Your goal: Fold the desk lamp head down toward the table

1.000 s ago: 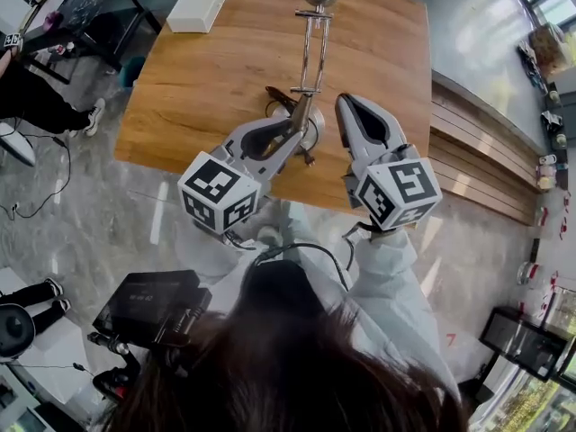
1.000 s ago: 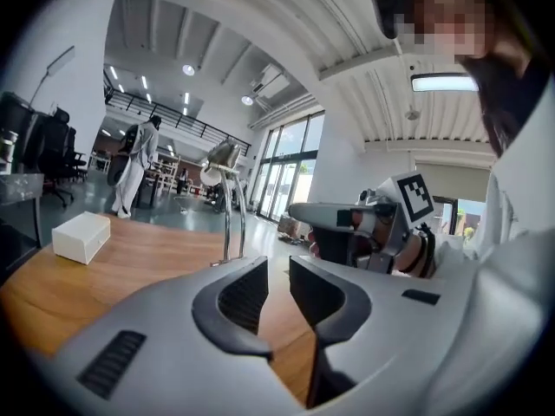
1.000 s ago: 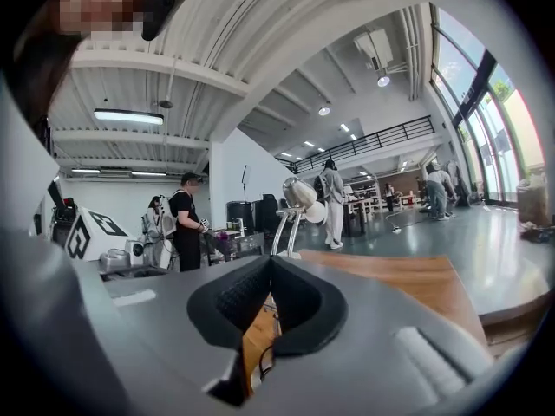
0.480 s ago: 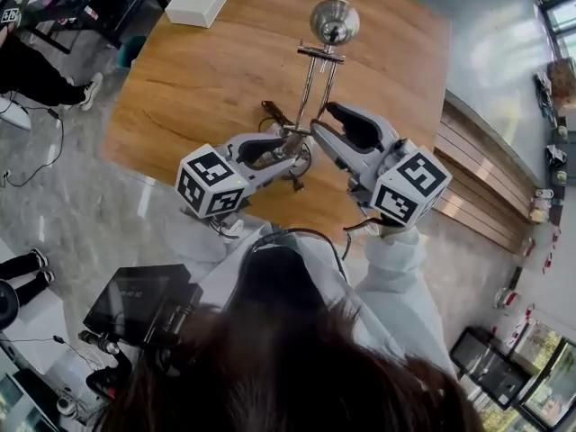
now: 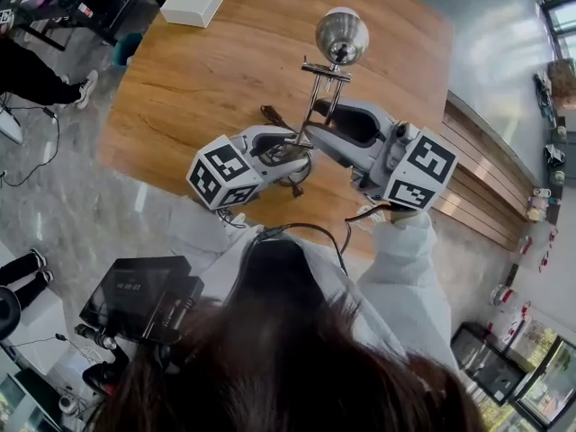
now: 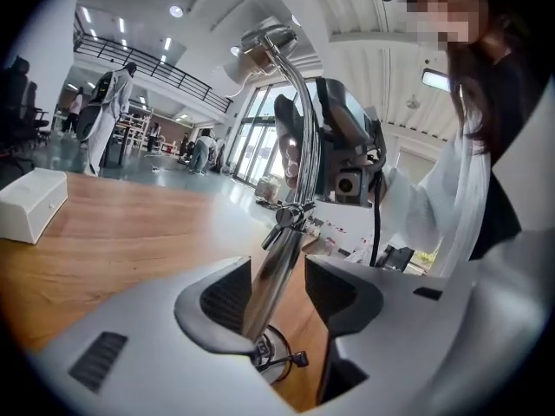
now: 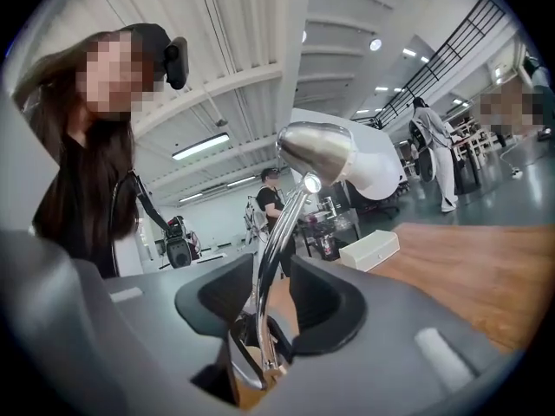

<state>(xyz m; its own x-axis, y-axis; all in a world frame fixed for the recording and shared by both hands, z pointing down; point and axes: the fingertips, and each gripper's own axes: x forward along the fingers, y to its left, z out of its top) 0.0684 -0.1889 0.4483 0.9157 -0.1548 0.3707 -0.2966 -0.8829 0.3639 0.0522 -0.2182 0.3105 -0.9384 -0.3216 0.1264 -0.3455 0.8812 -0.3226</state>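
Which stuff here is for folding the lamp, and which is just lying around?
For the job: desk lamp; left claw and right claw, both just opening, lamp's arm between their jaws.
Lying about: white box.

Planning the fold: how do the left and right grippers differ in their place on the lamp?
The left gripper straddles the lower arm just above the base; the right gripper straddles the upper rods, nearer the head. The left gripper reaches in from the head view's left, the right gripper from its right. Shared: both pairs of jaws have just been opening and clamp nothing.
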